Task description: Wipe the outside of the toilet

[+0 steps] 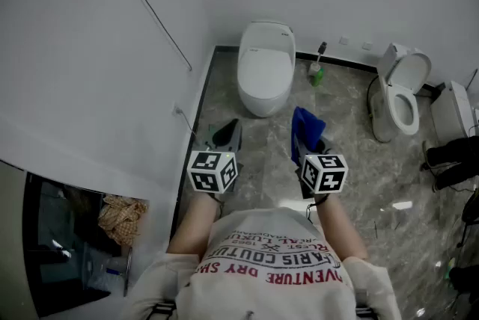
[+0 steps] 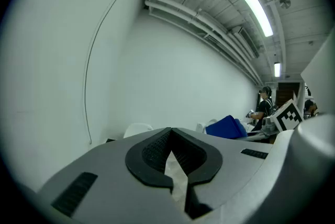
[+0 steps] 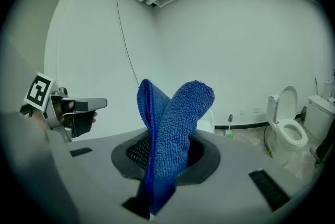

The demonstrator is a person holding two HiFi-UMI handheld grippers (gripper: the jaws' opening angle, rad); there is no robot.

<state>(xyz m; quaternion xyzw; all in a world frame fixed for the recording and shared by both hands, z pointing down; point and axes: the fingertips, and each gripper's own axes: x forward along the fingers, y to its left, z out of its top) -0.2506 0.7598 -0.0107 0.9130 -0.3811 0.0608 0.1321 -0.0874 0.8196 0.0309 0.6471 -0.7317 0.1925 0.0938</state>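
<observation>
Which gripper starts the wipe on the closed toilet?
Right. The right gripper has the blue cloth clamped in its jaws; the left gripper is shut and empty. The closed toilet lies ahead.

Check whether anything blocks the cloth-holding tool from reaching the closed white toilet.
Nothing visible does. Only bare grey marble floor lies between the right tool, shut on the blue terry cloth, and the closed white toilet. The small green bottle stands beside it, off that path.
</observation>
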